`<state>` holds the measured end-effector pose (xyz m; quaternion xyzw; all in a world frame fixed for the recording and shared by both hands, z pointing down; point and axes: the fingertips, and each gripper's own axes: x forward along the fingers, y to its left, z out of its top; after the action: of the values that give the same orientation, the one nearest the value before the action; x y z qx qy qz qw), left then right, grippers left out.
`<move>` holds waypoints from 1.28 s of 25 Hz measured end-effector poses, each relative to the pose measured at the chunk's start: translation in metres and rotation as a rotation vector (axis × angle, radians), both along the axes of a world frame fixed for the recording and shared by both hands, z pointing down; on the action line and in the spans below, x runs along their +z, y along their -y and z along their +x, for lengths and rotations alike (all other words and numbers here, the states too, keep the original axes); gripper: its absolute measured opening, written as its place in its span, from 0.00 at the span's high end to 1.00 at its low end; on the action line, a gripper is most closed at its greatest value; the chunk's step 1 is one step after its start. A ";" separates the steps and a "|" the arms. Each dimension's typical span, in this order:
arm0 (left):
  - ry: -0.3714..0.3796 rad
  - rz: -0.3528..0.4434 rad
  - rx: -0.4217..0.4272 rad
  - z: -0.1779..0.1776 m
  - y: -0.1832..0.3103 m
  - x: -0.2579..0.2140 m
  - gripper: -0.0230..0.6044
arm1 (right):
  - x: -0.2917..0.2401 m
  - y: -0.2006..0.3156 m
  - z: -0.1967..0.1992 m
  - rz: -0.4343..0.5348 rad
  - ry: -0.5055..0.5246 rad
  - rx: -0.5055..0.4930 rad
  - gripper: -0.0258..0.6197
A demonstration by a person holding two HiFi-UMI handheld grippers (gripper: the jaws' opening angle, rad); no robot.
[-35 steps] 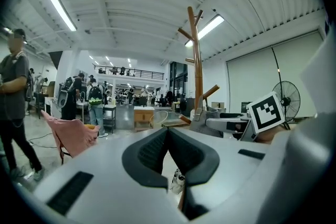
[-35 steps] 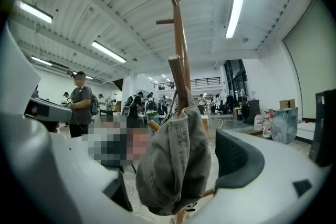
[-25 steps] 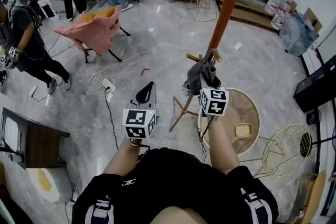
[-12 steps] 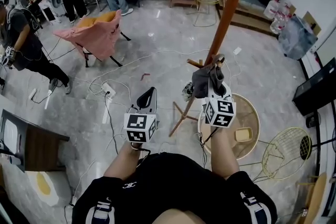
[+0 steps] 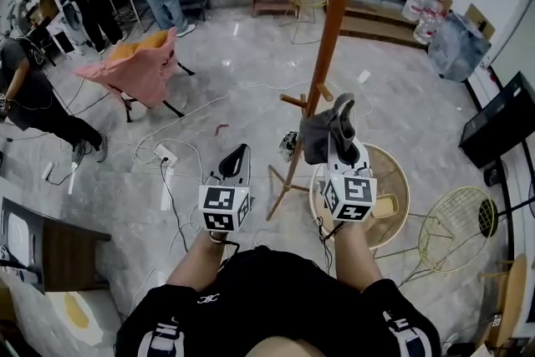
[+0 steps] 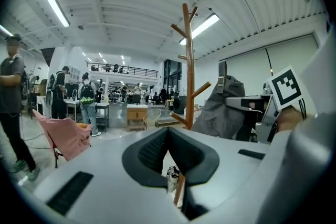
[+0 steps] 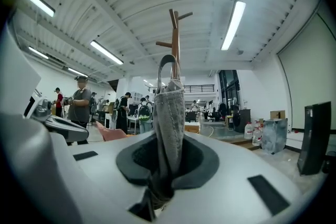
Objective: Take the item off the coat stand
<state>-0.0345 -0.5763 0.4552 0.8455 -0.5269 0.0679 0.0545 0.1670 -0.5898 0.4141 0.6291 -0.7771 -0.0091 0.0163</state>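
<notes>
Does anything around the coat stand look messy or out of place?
Loose white cables sprawl in loops over the floor left of the wooden coat stand, around a white power strip: a tripping hazard. A pink cloth hangs crookedly over a chair. Nothing looks spilled or broken.

The person wears a black short-sleeved T-shirt (image 5: 251, 297) with a small white logo (image 5: 205, 291) on the chest and white stripes on both sleeves (image 5: 159, 337). The left tongs (image 5: 239, 150) and right tongs (image 7: 167, 131) have pale grey shells, black ribbed pads (image 6: 149, 152) and white cubes (image 5: 224, 207) with black square markers. Thin dark cables (image 5: 322, 232) trail beneath.
</notes>
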 end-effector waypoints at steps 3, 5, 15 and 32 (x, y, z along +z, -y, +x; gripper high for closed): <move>0.005 -0.001 0.023 0.009 -0.007 0.000 0.94 | 0.002 -0.015 0.004 0.011 0.007 0.003 0.87; 0.011 -0.004 0.035 0.014 -0.013 0.001 0.94 | 0.008 -0.023 0.007 -0.001 0.015 0.010 0.87; 0.024 -0.026 0.059 0.026 -0.048 0.008 0.94 | 0.041 -0.062 0.004 -0.058 0.045 -0.017 0.87; 0.015 -0.014 0.040 0.020 -0.073 0.010 0.94 | 0.050 -0.082 -0.006 -0.081 0.073 -0.054 0.87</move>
<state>-0.0149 -0.5032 0.4649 0.8550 -0.5097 0.0789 0.0549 0.1612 -0.5077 0.4640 0.6065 -0.7937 0.0446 0.0131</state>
